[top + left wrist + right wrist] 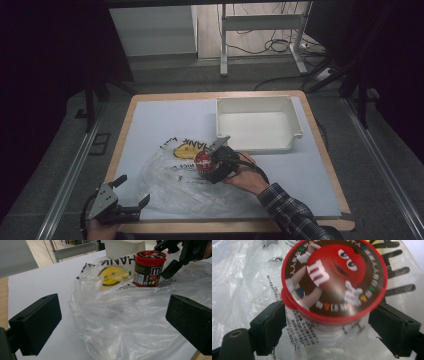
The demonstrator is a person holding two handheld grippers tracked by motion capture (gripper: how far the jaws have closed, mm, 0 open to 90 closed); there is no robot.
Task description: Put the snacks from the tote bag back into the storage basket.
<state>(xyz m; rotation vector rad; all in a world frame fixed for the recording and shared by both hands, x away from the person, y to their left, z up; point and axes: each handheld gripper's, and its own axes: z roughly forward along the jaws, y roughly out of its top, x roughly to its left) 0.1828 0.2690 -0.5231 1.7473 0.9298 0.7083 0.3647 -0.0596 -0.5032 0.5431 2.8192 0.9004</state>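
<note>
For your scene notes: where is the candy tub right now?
In the high view the candy tub stands mid-table on the plastic bag, between the right gripper fingers, near the white tray.

Your candy jar (pixel 332 280) carries a glossy red plastic lid with a smooth printed label. The bag (pixel 130 322) under it is thin clear plastic film, crinkled and shiny. Your right tool (pixel 329 332) shows matt black plastic jaws, slightly scuffed at the edges. The tray (pixel 295 125) is smooth white plastic. The worktop (pixel 150 120) has a matt pale sheet over a wood rim.
</note>
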